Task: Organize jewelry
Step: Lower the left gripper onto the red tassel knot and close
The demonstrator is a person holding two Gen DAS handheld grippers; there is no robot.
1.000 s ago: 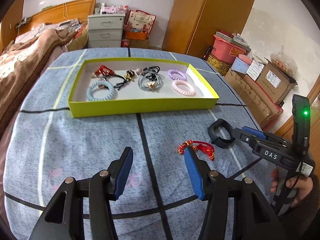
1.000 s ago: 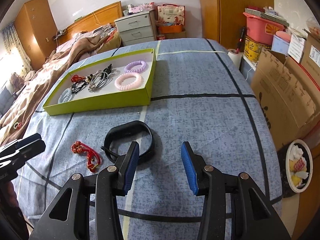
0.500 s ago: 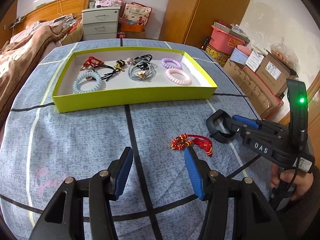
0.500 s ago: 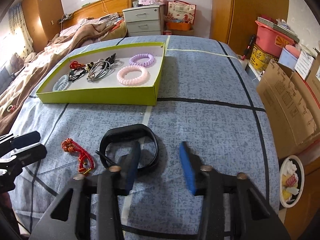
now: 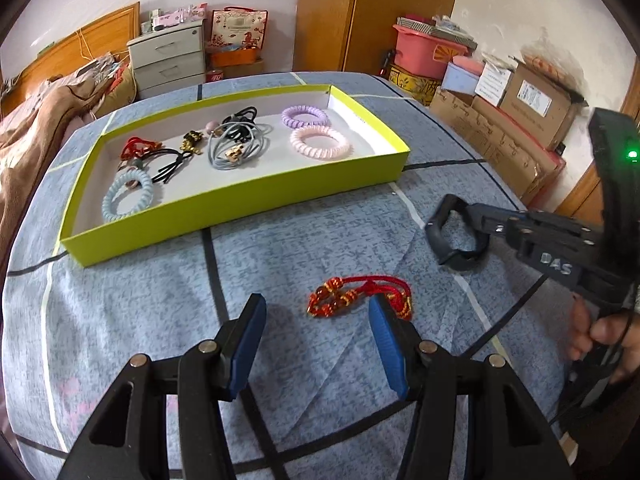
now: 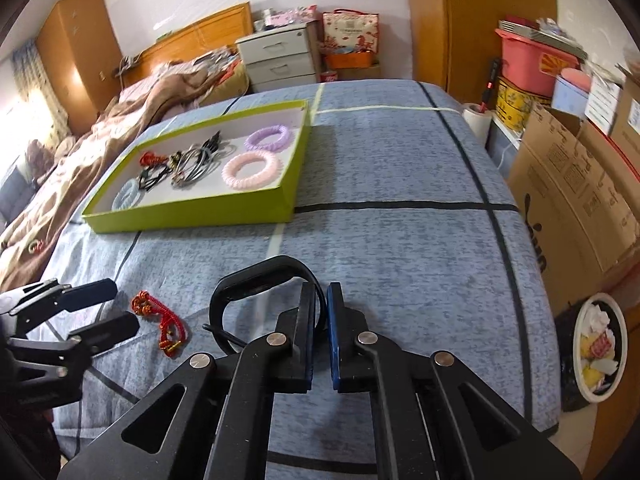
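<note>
Black band (image 6: 256, 280), red cord (image 5: 360, 295), lime tray (image 5: 240, 200)

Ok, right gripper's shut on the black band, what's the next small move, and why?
Probably lift the right gripper a little and start toward the green tray. It appears shut on the black band, while the other hair ties already lie in the tray. The red cord bracelet waits in front of the open left gripper.

A grey drawer cabinet (image 6: 280, 58) stands by the wall, a pink tub (image 6: 534, 66) on the right, cardboard boxes (image 6: 572, 200) beside the bed
</note>
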